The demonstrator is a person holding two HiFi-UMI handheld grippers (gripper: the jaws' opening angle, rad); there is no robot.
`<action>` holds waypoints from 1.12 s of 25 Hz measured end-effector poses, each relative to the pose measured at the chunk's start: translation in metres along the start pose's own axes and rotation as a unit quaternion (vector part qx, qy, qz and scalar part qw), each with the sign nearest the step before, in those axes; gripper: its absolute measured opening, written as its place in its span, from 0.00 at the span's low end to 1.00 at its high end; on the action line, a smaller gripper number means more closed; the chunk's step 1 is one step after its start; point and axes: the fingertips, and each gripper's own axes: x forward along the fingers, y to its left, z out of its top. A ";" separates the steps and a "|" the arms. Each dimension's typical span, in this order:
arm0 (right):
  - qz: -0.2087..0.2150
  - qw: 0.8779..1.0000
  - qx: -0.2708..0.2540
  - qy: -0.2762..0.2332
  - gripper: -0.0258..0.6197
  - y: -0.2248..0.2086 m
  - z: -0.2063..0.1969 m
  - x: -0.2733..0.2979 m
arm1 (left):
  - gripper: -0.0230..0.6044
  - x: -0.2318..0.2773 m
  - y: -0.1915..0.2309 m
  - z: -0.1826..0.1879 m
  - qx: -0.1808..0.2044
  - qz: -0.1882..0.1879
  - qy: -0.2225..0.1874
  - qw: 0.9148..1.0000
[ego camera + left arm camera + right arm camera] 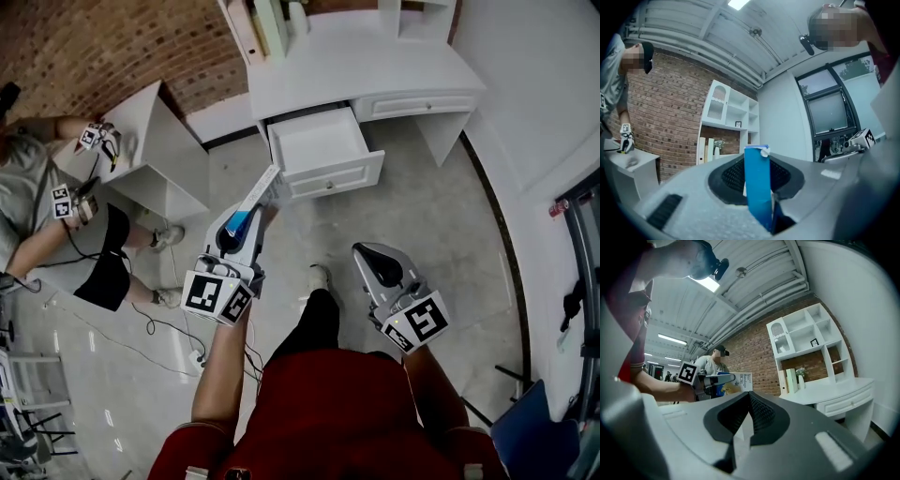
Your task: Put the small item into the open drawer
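1. Head view: the left claw [246,223] is clamped on a small box [262,190] with blue and white faces. The box is in the air, pointing at the open drawer [333,176], just short of its front and not inside it.
2. Head view: the drawer is pulled out of the white counter [356,66], and its white inside shows. The right claw [370,258] hangs lower right, over the floor and well apart from the box.
3. Head view: both claws carry cubes with black-and-white square codes, no letters. A second person [23,187] in a grey top stands at the left by a small white counter [159,141].
4. Left gripper view: the left claw [759,192] has its jaws pressed on the thin sides of the box [756,173]. The blue edge stands upright with a white scrap at its top corner. No print can be read on this side.
5. Left gripper view: behind are the brick wall [670,103] and a white shelf unit [729,117]. The right claw's code cube [865,137] sits at the far right.
6. Right gripper view: the right claw [749,420] has its jaws together with nothing between them.
7. Right gripper view: the box [736,380] shows across the room in the other claw. Its white face has a yellow picture and small print; one word looks like "Bandage", the rest is too small to read.
8. Right gripper view: the white shelf unit [808,338] and counter [834,390] are at the right.
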 end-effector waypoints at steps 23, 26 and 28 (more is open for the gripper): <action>-0.002 0.996 -0.014 0.093 0.06 -0.249 -0.012 0.276 | 0.17 0.295 0.221 -0.175 0.008 -0.031 0.172 0.984; 0.019 0.993 -0.021 0.111 0.06 -0.270 -0.021 0.291 | 0.17 0.318 0.235 -0.204 0.011 -0.024 0.198 0.980; 0.024 0.993 -0.021 0.116 0.06 -0.285 -0.023 0.300 | 0.17 0.331 0.243 -0.226 0.008 -0.021 0.216 0.976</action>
